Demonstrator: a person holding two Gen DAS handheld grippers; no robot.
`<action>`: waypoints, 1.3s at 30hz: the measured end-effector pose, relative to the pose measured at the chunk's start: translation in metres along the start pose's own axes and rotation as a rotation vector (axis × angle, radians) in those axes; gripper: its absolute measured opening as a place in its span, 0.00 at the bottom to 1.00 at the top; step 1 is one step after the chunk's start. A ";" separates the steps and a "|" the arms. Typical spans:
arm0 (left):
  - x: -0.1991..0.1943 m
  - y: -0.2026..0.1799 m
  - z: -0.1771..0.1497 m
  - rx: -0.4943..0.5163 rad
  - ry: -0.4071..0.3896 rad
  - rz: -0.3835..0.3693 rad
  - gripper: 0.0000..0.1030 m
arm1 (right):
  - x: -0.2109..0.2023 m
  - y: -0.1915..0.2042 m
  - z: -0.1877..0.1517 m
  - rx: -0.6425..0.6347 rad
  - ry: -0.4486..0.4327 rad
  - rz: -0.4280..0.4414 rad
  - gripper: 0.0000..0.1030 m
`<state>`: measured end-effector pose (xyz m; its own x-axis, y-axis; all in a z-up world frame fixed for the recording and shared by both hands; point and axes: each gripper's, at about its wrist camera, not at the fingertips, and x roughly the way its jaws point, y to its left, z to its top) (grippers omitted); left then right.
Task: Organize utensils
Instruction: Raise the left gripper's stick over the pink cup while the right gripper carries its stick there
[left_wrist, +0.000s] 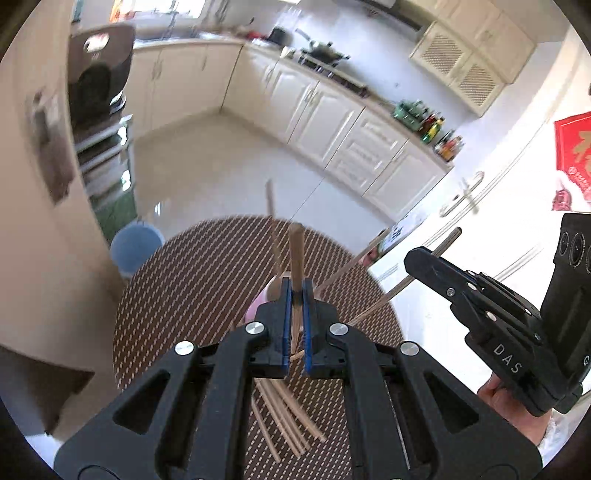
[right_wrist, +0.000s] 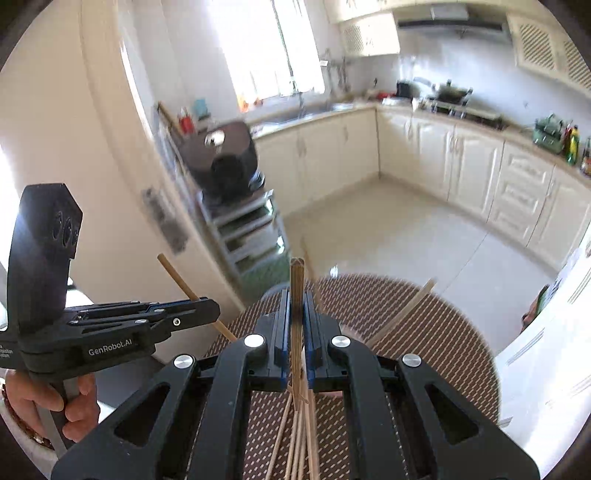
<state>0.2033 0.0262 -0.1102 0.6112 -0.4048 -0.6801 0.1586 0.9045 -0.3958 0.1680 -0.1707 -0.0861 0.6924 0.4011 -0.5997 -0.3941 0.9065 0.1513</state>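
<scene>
Chopsticks are the thing in both of your grippers, and both hang above the round brown woven mat (left_wrist: 192, 280). Your left gripper (left_wrist: 296, 295) has its blue-lined jaws drawn narrow around a single wooden chopstick (left_wrist: 296, 254) that stands up between the pads and leans slightly away from you over the mat. Your right gripper (right_wrist: 295, 310) is likewise clamped narrow, on a small upright bundle of chopsticks (right_wrist: 297, 291) whose square ends rise above the jaws. Below both grippers, a loose fan of chopsticks (left_wrist: 284, 417) spreads out close above the mat; whether their tips touch it cannot be told. More sticks (left_wrist: 373, 254) slant past the mat's right edge, toward the white cabinet doors. From the left camera, your right gripper sits to the right of the mat, off its edge. Beyond the mat's far left edge, a blue bin (left_wrist: 135, 247) stands on the pale floor
</scene>
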 end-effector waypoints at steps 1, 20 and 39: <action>-0.002 -0.006 0.006 0.012 -0.015 -0.003 0.05 | -0.004 -0.001 0.003 -0.001 -0.016 -0.006 0.05; 0.055 -0.027 0.007 0.070 -0.073 0.108 0.05 | 0.020 -0.035 0.000 -0.044 -0.090 -0.090 0.05; 0.094 -0.027 -0.028 0.159 0.010 0.214 0.06 | 0.047 -0.047 -0.040 -0.024 -0.006 -0.089 0.05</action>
<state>0.2348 -0.0402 -0.1809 0.6361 -0.2030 -0.7444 0.1476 0.9790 -0.1408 0.1948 -0.1998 -0.1524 0.7290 0.3200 -0.6051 -0.3453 0.9352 0.0785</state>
